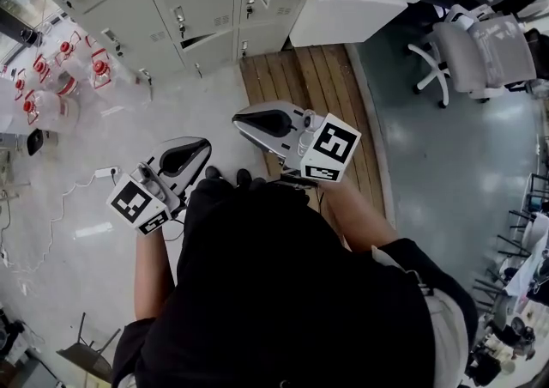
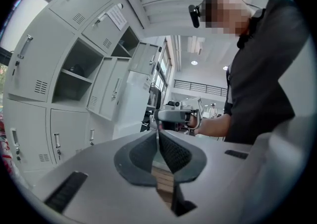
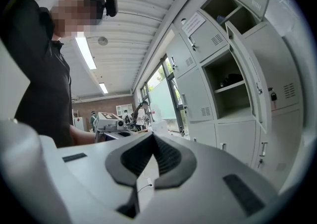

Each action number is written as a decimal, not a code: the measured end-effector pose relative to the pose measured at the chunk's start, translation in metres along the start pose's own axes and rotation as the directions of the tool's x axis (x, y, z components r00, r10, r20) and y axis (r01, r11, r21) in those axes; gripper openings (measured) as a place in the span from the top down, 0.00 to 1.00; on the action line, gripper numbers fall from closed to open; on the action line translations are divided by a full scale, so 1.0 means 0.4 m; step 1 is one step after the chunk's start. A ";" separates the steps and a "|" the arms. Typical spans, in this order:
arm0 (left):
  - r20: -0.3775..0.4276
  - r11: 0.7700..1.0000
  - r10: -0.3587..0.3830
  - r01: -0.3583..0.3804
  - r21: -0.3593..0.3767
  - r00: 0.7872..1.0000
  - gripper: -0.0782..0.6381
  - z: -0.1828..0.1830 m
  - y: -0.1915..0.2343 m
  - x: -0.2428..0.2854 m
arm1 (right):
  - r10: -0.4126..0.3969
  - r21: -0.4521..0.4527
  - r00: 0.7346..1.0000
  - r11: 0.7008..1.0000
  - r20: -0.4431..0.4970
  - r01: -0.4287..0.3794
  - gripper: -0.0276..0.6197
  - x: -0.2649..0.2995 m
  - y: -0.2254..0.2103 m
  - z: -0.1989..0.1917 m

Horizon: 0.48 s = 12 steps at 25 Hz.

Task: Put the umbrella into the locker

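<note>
My left gripper (image 1: 206,142) has its 2 fingers pressed flat together with nothing between them, and the right gripper (image 1: 238,118) is the same: closed and empty. I hold both roughly level in front of my body, turned partly toward each other, so each one shows in the other's view.

I cannot find the umbrella in any view. It is not in either gripper, and it is not on the floor around my feet in the head view. The locker bank (image 1: 171,0) stands ahead of me. One open compartment (image 3: 228,82) lies up and to the right of my right fingers, and a dark shape (image 3: 230,78) rests on its shelf. It is too small for me to say whether that is the umbrella, so its long axis cannot be read either.

My judgement is that the right gripper is the nearer 1 to that compartment, with its door hanging open on the side away from my fingers. If the umbrella is inside, little remains to do.
</note>
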State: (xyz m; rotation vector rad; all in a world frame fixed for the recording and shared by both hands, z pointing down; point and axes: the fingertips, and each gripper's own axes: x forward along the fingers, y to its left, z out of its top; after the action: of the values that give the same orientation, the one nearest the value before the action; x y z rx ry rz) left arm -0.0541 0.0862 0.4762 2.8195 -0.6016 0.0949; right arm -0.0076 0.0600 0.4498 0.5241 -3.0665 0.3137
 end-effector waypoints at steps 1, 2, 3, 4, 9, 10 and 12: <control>-0.016 1.000 -0.011 0.011 0.001 1.000 0.85 -0.007 -0.008 0.008 | 0.002 0.002 1.000 1.000 0.001 -0.002 0.94 -0.009 0.002 -0.005; -0.035 1.000 -0.022 0.022 0.002 0.999 0.85 -0.015 -0.013 0.017 | 0.002 0.004 1.000 1.000 0.002 -0.002 0.94 -0.018 0.001 -0.009; -0.056 0.999 -0.032 0.033 0.004 0.998 0.85 -0.022 -0.017 0.026 | -0.001 0.006 1.000 1.000 0.003 0.001 0.94 -0.025 -0.002 -0.011; -0.076 0.999 -0.043 0.043 0.007 0.996 0.85 -0.027 -0.022 0.034 | -0.004 0.008 1.000 1.000 0.007 0.004 0.94 -0.030 -0.004 -0.010; -0.118 0.996 -0.086 0.090 0.030 0.989 0.85 -0.026 -0.043 0.059 | -0.002 0.005 1.000 1.000 0.028 0.002 0.94 -0.044 0.004 0.002; -0.121 0.995 -0.087 0.091 0.033 0.989 0.85 -0.026 -0.045 0.062 | 0.002 0.002 1.000 1.000 0.027 -0.002 0.94 -0.046 0.007 0.002; -0.123 0.995 -0.086 0.091 0.039 0.989 0.85 -0.027 -0.048 0.065 | 0.009 -0.004 1.000 1.000 0.030 -0.009 0.94 -0.049 0.010 0.003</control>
State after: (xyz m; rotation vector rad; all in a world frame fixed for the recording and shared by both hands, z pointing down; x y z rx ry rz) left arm -0.0227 0.0960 0.4851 2.8527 -0.4523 0.2635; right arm 0.0094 0.0699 0.4468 0.5203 -3.0987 0.3023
